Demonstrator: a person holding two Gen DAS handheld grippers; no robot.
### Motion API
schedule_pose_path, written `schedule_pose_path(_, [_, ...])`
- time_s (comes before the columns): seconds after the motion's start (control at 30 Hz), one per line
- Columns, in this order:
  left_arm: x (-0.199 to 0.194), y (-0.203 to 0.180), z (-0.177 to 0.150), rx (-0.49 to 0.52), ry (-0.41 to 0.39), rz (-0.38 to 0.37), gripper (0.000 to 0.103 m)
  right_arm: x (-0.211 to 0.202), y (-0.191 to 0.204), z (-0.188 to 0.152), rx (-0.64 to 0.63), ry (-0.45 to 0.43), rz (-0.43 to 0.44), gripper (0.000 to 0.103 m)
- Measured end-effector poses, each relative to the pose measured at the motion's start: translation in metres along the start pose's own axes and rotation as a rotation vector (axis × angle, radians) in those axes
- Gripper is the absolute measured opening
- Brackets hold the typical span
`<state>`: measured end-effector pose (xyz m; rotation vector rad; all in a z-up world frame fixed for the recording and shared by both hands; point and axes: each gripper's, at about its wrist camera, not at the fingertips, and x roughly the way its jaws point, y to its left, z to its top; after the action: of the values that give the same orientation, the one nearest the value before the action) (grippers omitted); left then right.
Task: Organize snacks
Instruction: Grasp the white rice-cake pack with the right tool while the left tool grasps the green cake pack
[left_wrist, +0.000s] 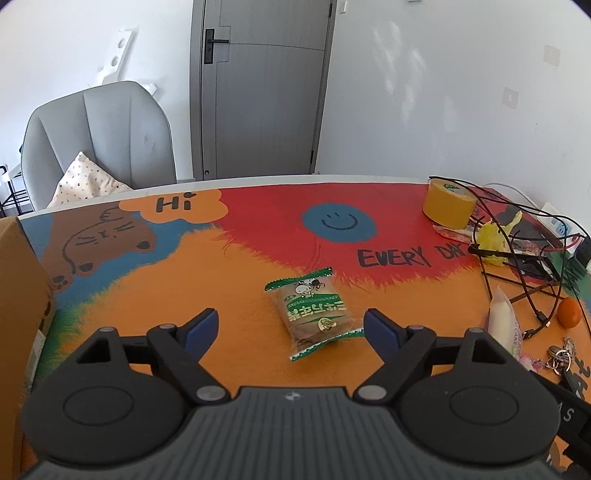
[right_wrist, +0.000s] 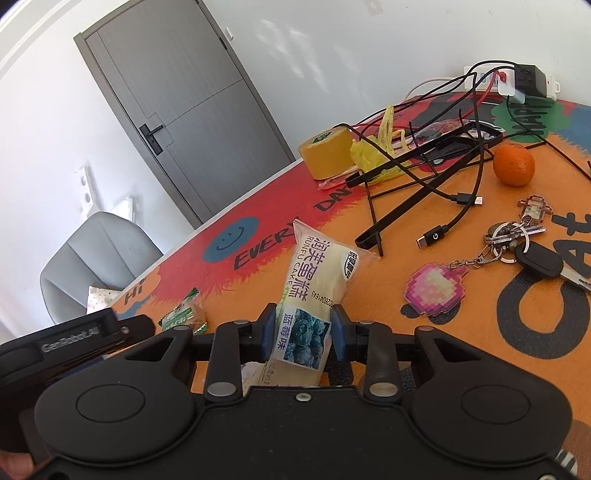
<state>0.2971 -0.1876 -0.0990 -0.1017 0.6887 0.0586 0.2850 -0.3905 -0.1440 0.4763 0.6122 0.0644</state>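
Note:
A green-and-brown snack packet (left_wrist: 313, 312) lies flat on the colourful table mat (left_wrist: 240, 280), just ahead of my left gripper (left_wrist: 290, 328), which is open with the packet between and slightly beyond its blue pads. The packet also shows in the right wrist view (right_wrist: 184, 314). My right gripper (right_wrist: 303, 334) is shut on a white blueberry cake packet (right_wrist: 317, 288), whose far end points away over the mat. That packet shows at the right of the left wrist view (left_wrist: 503, 317).
A cardboard box (left_wrist: 18, 295) stands at the left edge. At the right are a yellow tape roll (right_wrist: 327, 155), a yellow bag (right_wrist: 373, 151), a black wire stand and cables (right_wrist: 424, 170), an orange (right_wrist: 514, 164), keys with charms (right_wrist: 517, 243) and a power strip (right_wrist: 517, 83). A grey chair (left_wrist: 99, 136) stands behind the table.

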Motion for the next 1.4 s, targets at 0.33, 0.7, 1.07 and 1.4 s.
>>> schedule_pose_path(0.33, [0.037, -0.01, 0.001, -0.011, 0.042, 0.034, 0.086, 0.009, -0.002, 0.001, -0.015, 0.025, 0.014, 0.032])
schedule_pose_path(0.7, [0.061, -0.017, 0.0, -0.013, 0.056, 0.085, 0.082, 0.009, 0.006, -0.001, -0.072, 0.046, -0.024, 0.045])
schedule_pose_path(1.07, [0.039, -0.004, -0.008, -0.009, 0.048, 0.069, 0.047, 0.001, 0.018, -0.013, -0.122, 0.055, -0.027, 0.036])
schedule_pose_path(1.4, [-0.008, 0.026, -0.019, -0.034, 0.007, 0.048, 0.047, -0.019, 0.026, -0.027, -0.081, 0.036, -0.012, 0.032])
